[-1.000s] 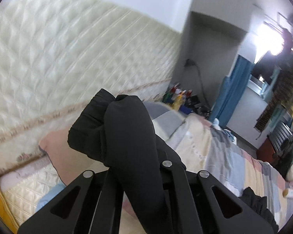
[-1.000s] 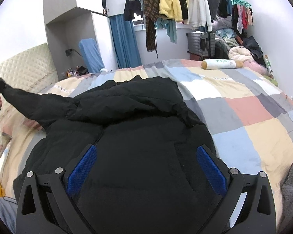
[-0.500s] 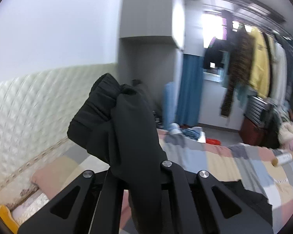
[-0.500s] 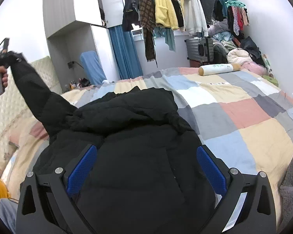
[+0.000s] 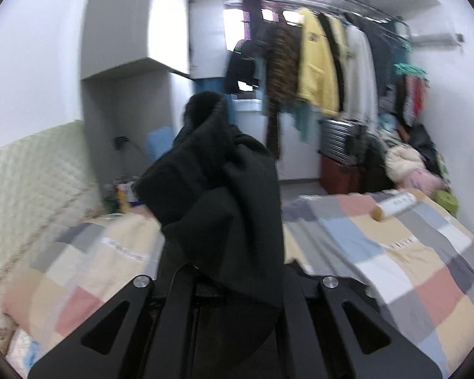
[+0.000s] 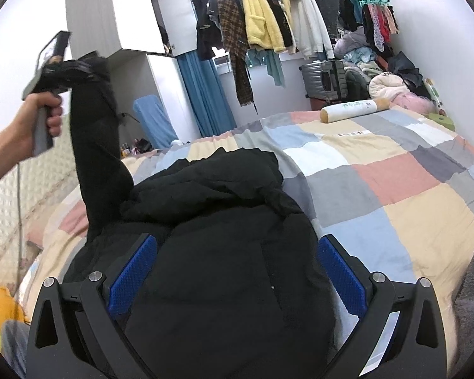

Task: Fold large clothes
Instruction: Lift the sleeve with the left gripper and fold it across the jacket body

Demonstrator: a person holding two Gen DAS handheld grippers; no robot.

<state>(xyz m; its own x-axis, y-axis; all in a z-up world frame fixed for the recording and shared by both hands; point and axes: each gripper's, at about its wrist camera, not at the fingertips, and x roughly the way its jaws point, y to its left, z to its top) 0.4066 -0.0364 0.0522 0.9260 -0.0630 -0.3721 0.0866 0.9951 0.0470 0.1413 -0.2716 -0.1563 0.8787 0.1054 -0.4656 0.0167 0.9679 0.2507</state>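
Note:
A black puffer jacket (image 6: 221,237) lies spread on the patchwork bed. Its left sleeve (image 6: 94,145) stands almost straight up from the shoulder. My left gripper (image 6: 79,66), held by a hand, is shut on the sleeve's cuff. In the left wrist view the bunched cuff (image 5: 218,189) drapes over the left gripper (image 5: 230,271) and hides its fingertips. My right gripper (image 6: 237,268) hovers low over the jacket's body. Its jaws stand wide open, the blue pads (image 6: 132,271) on either side of the black fabric without pressing it.
The checked quilt (image 6: 395,183) covers the bed, with a bolster pillow (image 6: 350,109) at its far side. A quilted headboard (image 5: 25,183) runs along the left. Hanging clothes (image 6: 268,19) and a suitcase (image 6: 324,79) stand beyond. A grey fleece (image 6: 470,300) lies at the right edge.
My left gripper has lifted the sleeve from stretched out low towards the headboard to standing upright, swinging in over the bed. The right gripper has crept forward over the jacket, still open.

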